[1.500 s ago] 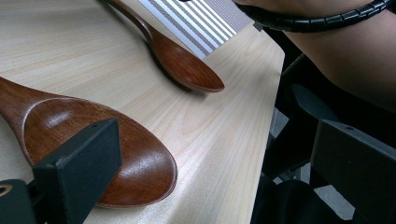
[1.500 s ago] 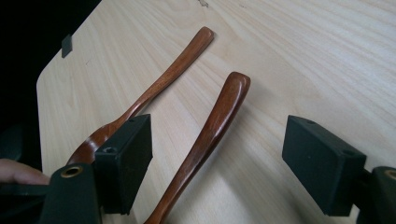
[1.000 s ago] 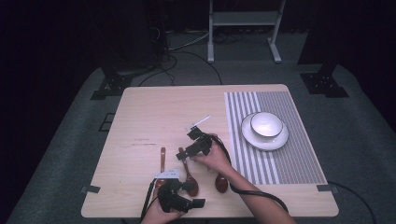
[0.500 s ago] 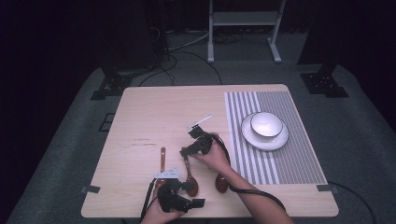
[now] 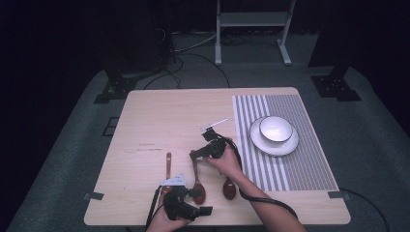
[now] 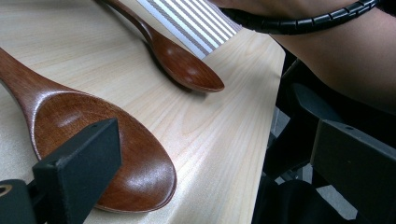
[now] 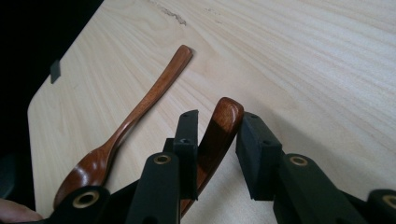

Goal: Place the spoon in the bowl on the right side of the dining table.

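Desk [image 5: 159, 121]: pale wood; carries three wooden spoons, a striped placemat and the crockery.
Placemat [image 5: 309, 159]: grey-and-white stripes, covering the desk's right part; it is the landmark for the places below.
Plate [image 5: 263, 143]: white, on the placemat toward its far half.
Bowl [image 5: 275, 128]: white, sitting in the plate; its inside looks bare, nothing seen in it.
Middle spoon [image 5: 197, 180]: dark wood, left of the placemat, its bowl toward the near desk edge and its handle pointing away.
Right claw [image 5: 196, 155]: left of the placemat; in the right gripper view its two jaws stand on either side of the middle spoon's handle tip [image 7: 219, 128], a small gap visible on one side, so loosely around it rather than clenched tight.
Left claw [image 5: 200, 203]: near the front desk edge, well left of the placemat; released, jaws wide apart, one jaw over the middle spoon's bowl [image 6: 93, 140], grasping nothing.
Left spoon [image 5: 168, 170]: farthest from the placemat, lying alone on the desk.
Right spoon [image 5: 229, 188]: just beside the placemat's left edge, partly under the right forearm.
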`<state>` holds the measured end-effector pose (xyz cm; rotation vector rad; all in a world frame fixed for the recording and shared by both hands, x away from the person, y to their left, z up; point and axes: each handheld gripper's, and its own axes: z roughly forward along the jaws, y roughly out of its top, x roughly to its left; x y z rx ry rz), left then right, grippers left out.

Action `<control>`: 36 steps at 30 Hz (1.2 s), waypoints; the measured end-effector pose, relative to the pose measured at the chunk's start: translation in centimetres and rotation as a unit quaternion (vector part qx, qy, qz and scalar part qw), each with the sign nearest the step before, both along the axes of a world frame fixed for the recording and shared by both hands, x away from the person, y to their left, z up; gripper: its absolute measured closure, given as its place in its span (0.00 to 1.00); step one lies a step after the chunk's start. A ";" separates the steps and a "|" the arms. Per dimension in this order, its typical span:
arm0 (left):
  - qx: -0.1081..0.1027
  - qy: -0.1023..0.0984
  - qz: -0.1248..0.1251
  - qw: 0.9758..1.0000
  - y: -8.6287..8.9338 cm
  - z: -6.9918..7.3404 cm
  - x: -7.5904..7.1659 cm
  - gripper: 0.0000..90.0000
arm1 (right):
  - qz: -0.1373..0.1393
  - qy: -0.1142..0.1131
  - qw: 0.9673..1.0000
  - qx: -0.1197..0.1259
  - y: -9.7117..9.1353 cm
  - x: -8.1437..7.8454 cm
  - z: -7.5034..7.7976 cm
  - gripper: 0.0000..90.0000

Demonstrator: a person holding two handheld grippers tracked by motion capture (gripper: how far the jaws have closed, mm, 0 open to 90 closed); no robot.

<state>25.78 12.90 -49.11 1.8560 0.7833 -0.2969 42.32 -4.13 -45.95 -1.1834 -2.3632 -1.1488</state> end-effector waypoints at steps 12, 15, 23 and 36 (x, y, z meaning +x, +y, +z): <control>-0.003 0.003 0.004 1.000 0.1 0.1 0.1 0.01 | -0.018 0.041 0.997 0.063 -1.2 0.2 -0.4 0.85; 0.000 -0.002 0.003 1.000 0.1 0.2 0.0 0.01 | -0.022 0.046 0.996 0.076 -1.5 0.3 -0.5 0.87; -0.009 -0.002 0.006 1.000 0.3 0.3 0.1 0.01 | -0.022 0.059 0.993 0.103 -2.2 0.2 -0.3 0.93; -0.009 -0.006 0.012 1.000 0.6 0.4 0.2 0.01 | -0.050 0.055 0.987 0.141 -5.5 0.4 0.7 0.93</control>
